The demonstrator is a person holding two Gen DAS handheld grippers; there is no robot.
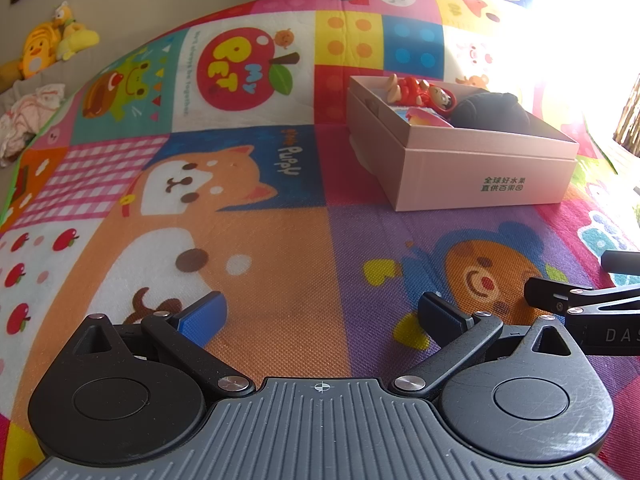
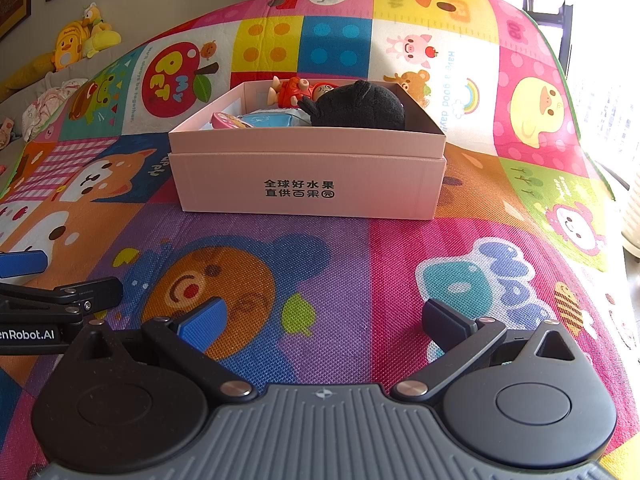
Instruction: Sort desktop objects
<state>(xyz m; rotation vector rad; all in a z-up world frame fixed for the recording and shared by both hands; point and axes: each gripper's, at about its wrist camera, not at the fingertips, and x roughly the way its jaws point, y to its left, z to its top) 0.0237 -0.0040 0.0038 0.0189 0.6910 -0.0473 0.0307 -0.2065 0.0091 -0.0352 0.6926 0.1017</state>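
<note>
Both grippers, left (image 1: pixel 322 314) and right (image 2: pixel 322 316), are held agape and empty; ahead in the box (image 2: pixel 308 184) a soft, light plush (image 2: pixel 360 106) is judged best pinched mid-body.

One pink box (image 2: pixel 308 180), one red doll (image 2: pixel 294 90), one black plush (image 2: pixel 360 106), two claws.

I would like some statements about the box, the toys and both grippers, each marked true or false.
1. The pink box is open on top. True.
2. A black plush toy lies inside the box. True.
3. The left gripper holds the red doll. False: it is open and empty; the doll is in the box.
4. The right gripper is shut. False: its jaws are wide apart.
5. The box stands on a colourful mat. True.
</note>
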